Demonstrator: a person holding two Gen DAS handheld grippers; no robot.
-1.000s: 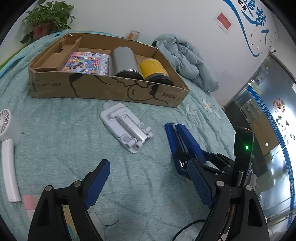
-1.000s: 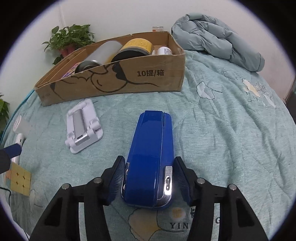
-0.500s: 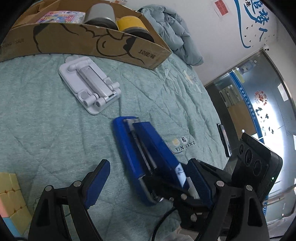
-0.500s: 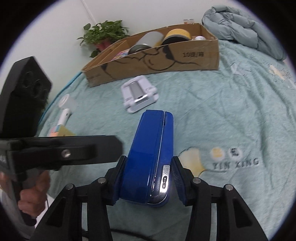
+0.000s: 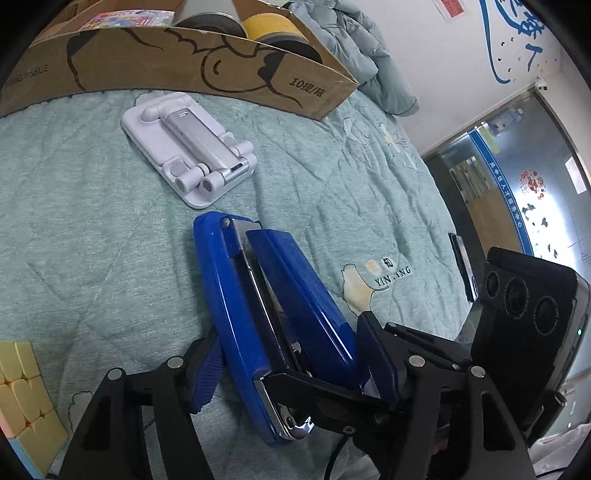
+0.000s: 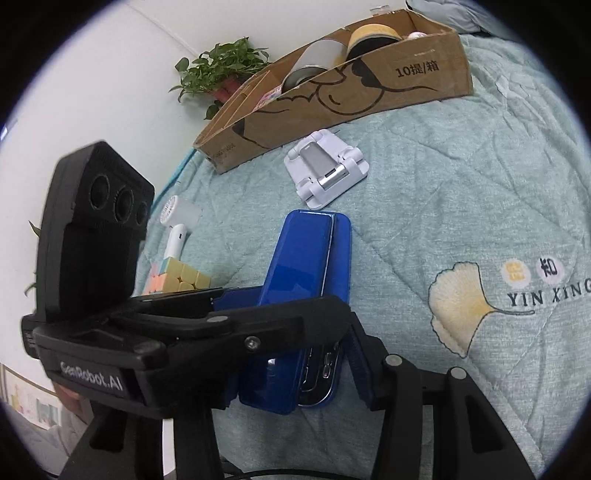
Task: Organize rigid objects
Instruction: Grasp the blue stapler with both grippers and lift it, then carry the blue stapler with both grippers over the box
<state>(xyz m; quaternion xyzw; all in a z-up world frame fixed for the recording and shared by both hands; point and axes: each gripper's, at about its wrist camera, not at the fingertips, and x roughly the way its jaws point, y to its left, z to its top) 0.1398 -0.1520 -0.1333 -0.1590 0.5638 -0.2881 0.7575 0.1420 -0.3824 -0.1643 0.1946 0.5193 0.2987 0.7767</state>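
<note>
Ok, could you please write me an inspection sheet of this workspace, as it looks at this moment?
Surface: green quilted bedspread, wrinkled, with a ginkgo-leaf print.
Job's things: blue stapler, turned on its side between both tools; cardboard box beyond it, holding a grey can, a yellow can and a booklet.
Clutter: white phone stand, pastel cube, white handheld fan, all lying on the bedspread.
Grippers: right tool shut on the stapler's rear; left tool has a finger on each side of it, contact unclear.
Cables: one black cable below the tools.
Surroundings: potted plant, grey-blue jacket, glass door.
</note>
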